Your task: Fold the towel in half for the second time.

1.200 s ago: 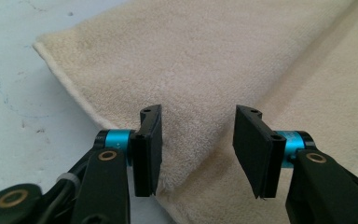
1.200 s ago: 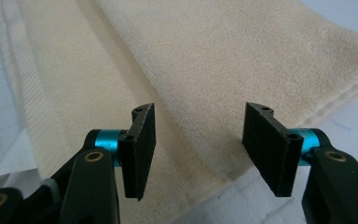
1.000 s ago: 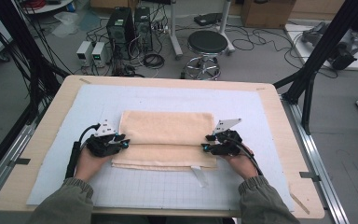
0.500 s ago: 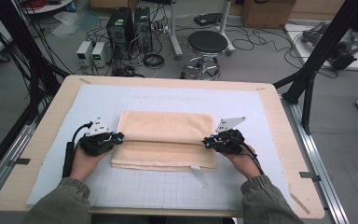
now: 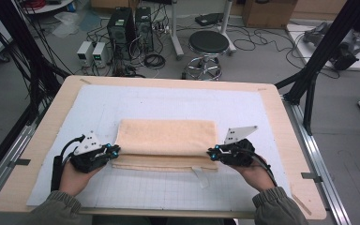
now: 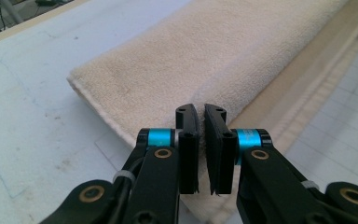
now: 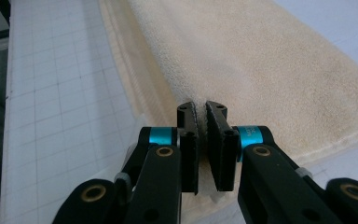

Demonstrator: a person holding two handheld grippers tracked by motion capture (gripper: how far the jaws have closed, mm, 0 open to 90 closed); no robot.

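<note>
The folded beige terry towel [image 5: 166,143] lies mid-frame on the white gridded mat [image 5: 178,190]. The left gripper [image 5: 113,151] and right gripper [image 5: 212,153] each pinch an end of its upper layer.

Grey floor [image 5: 262,56], black stool [image 5: 208,43], cables [image 5: 154,60].

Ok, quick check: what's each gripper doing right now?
Left gripper: shut on the towel, pinching its left end.
Right gripper: shut on the towel, pinching its right end.
</note>
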